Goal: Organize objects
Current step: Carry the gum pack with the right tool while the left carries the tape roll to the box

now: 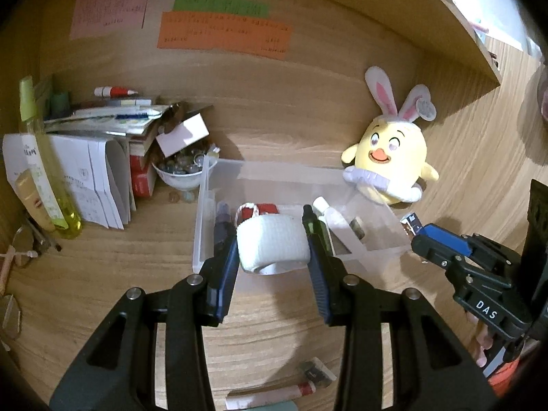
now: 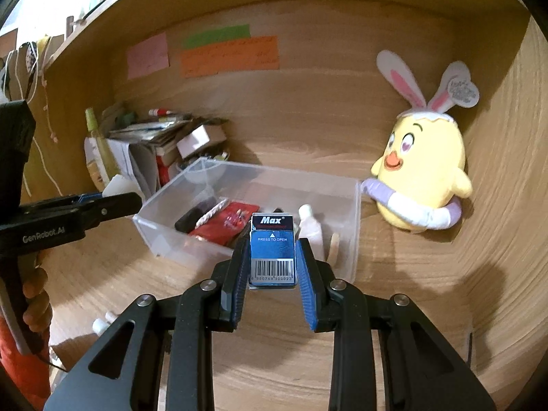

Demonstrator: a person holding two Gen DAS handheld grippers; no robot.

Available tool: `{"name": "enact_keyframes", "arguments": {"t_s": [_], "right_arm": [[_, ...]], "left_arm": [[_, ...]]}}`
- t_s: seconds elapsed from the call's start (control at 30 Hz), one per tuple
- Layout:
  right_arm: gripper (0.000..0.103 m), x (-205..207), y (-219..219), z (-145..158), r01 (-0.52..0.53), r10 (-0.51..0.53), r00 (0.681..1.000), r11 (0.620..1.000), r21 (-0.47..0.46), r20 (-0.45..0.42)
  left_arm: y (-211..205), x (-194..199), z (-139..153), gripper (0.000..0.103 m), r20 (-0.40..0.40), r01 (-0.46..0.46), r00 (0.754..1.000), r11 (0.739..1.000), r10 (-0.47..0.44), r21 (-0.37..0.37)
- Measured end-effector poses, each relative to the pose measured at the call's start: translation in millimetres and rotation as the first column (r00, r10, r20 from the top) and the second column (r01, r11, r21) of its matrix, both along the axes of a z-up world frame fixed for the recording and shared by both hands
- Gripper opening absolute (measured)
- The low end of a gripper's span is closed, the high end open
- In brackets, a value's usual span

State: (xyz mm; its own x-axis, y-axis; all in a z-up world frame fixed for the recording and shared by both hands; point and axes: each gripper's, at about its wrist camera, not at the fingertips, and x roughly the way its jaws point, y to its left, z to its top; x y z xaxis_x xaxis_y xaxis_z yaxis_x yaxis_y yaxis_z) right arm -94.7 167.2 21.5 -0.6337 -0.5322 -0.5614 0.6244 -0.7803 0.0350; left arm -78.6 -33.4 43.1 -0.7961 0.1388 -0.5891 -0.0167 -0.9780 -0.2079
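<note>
Above the wooden table (image 1: 102, 274), the left tool (image 1: 273, 239) grasps a white bandage roll (image 1: 272, 245) and the right tool (image 2: 272, 257) grasps a blue Max staple box (image 2: 272, 250), both near the clear plastic bin (image 2: 354, 226). Likely next: lowering each inside, then releasing.

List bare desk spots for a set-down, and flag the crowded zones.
Free: the wood between the clear bin and the plush chick, and the strip in front of the bin. Crowded: the left corner, with the paper stack, the bottle and the bead bowl. The bin's left half is full; its right compartment has some room.
</note>
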Motion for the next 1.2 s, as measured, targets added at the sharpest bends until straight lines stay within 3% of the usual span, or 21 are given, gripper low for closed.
{"name": "enact_keyframes", "arguments": {"t_s": [0.6, 1.2], "right_arm": [[0.025, -28, -2, 20, 0.015, -0.017, 0.999, 0.999, -0.037, -0.052], [0.025, -64, -25, -11, 0.021, -0.021, 1.000, 0.999, 0.024, 0.010]], "left_arm": [[6, -33, 15, 0.039, -0.015, 0.003, 1.000, 1.000, -0.003, -0.008], [1, -77, -21, 0.039, 0.097, -0.051, 0.994, 0.999, 0.053, -0.019]]}}
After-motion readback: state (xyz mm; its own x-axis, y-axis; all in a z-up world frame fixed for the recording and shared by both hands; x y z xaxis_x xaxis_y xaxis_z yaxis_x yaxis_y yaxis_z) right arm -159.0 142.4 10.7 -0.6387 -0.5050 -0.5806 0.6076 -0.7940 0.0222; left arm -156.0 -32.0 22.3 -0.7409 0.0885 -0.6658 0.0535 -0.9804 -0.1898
